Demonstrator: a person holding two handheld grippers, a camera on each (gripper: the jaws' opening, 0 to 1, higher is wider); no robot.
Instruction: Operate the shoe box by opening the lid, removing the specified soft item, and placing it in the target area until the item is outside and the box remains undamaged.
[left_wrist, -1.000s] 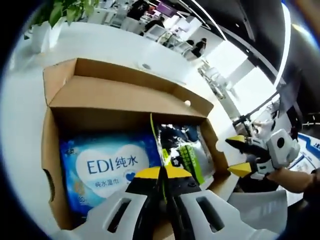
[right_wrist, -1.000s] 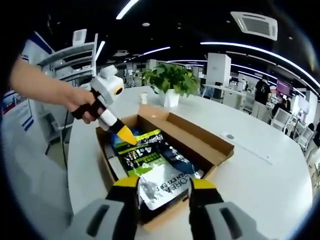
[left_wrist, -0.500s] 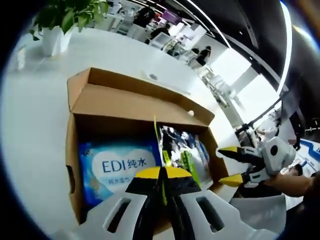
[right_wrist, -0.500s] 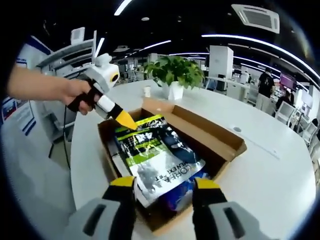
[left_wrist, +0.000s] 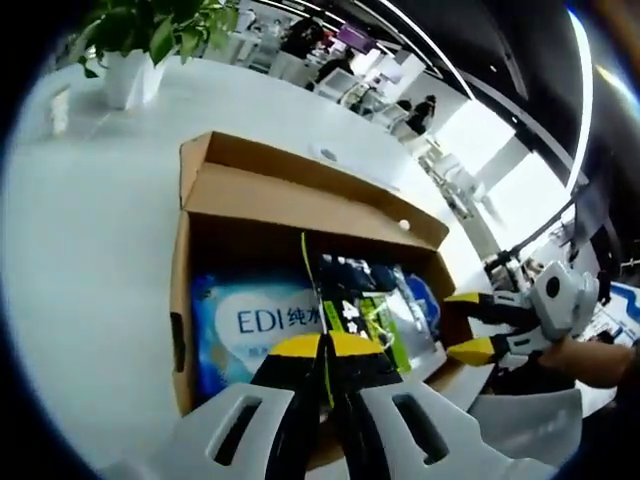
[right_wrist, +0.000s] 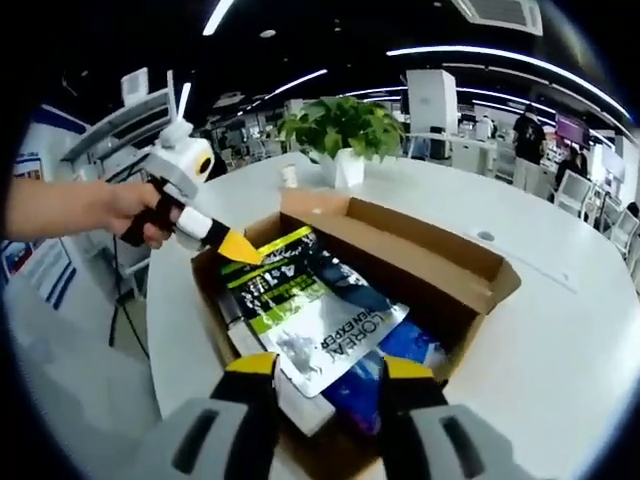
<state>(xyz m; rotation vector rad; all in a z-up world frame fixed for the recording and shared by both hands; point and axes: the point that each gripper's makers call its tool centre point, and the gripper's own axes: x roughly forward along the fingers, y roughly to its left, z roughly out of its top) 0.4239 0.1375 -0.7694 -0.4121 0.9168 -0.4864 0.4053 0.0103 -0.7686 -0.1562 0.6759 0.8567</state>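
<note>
An open cardboard shoe box (left_wrist: 285, 195) (right_wrist: 440, 262) lies on a white round table (left_wrist: 90, 200). Inside it are a blue wipes pack (left_wrist: 250, 322) (right_wrist: 408, 347) and a black, green and silver soft pouch (left_wrist: 378, 312) (right_wrist: 315, 315). My left gripper (left_wrist: 325, 345) (right_wrist: 243, 249) is shut on the pouch's corner edge, which stands up thin between its jaws. The pouch lies tilted over the wipes pack, raised at the held corner. My right gripper (right_wrist: 325, 365) (left_wrist: 452, 324) is open at the box's near side, its jaws either side of the pouch's low end without touching it.
A potted plant (right_wrist: 345, 125) (left_wrist: 150, 40) and a small white cup (right_wrist: 290, 173) stand on the table beyond the box. A person's hand (right_wrist: 140, 210) holds the left gripper beside the box. Desks, chairs and people fill the office behind.
The held corner of the pouch has risen a little, and the pouch has slid further over the wipes pack. The right gripper has come closer to the box. Both cameras have shifted.
</note>
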